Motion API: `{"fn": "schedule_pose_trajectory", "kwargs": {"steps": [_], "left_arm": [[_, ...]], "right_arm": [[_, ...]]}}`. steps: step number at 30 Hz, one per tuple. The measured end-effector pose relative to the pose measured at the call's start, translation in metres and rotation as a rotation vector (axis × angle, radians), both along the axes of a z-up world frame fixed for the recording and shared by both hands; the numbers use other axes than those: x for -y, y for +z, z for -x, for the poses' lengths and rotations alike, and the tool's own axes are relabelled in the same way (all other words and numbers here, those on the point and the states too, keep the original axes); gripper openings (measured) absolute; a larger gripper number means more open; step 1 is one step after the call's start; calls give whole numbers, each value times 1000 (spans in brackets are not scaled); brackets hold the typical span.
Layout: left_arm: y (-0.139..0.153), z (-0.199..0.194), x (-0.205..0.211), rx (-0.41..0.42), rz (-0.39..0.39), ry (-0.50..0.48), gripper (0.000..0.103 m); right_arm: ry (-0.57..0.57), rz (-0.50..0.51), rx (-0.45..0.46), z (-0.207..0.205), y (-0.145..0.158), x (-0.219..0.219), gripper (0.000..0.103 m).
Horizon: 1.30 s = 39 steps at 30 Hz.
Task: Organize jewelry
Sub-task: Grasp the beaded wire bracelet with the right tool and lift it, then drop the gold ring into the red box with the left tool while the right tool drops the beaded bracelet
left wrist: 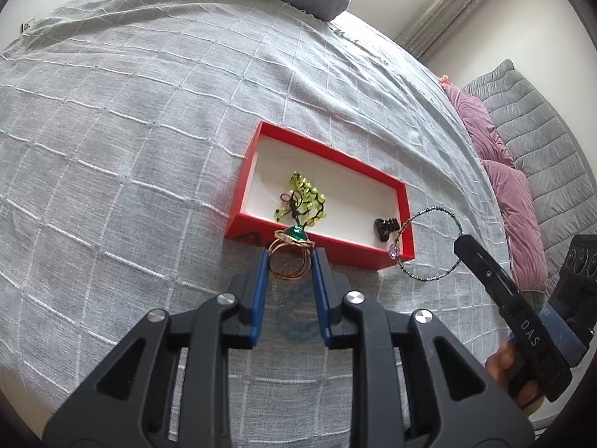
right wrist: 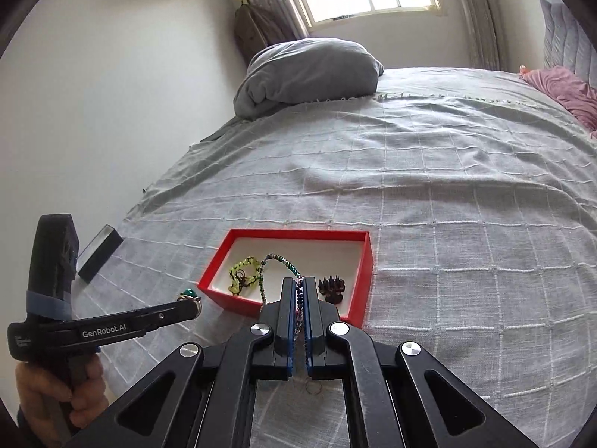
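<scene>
Carrying both pieces clear of the grey bedspread (left wrist: 130,149) permits release into the red rectangular cardboard tray (left wrist: 321,153). The left gripper (left wrist: 290,257) clamps a gold wire ring with green stone (left wrist: 289,261) at the tray's near wall. The right gripper (right wrist: 297,283) — fingers nearly together — pinches a thin beaded bracelet (right wrist: 278,261) above the tray's near right corner.

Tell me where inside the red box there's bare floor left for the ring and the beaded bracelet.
The red box has bare floor along its far half and between the green bead piece and the dark hair clip. The near-left end around the green piece is crowded. The left gripper holds the ring; the right gripper holds the bracelet.
</scene>
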<state>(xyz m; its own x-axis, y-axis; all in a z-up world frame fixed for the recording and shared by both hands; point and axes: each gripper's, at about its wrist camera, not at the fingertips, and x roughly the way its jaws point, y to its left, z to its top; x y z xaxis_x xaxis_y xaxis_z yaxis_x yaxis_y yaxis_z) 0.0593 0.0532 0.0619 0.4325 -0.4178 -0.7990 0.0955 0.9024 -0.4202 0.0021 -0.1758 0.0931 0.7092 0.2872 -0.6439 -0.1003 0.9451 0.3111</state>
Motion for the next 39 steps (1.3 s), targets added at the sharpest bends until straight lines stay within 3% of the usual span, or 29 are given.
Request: {"fn": "schedule_pose_trajectory", "kwargs": {"steps": [12,20,39], "left_arm": [[-3,-29,24,-10,18,17,25],[-11,-55,28,-8,-48,42,25],[-15,-57,28,-28,-32,15,26]], "right_arm": [[-10,2,-13,-27,-8,1,4],[-4,-18,-68,-44,-29,-3,4],[-93,53,-115,-49,-41,5,5]]}}
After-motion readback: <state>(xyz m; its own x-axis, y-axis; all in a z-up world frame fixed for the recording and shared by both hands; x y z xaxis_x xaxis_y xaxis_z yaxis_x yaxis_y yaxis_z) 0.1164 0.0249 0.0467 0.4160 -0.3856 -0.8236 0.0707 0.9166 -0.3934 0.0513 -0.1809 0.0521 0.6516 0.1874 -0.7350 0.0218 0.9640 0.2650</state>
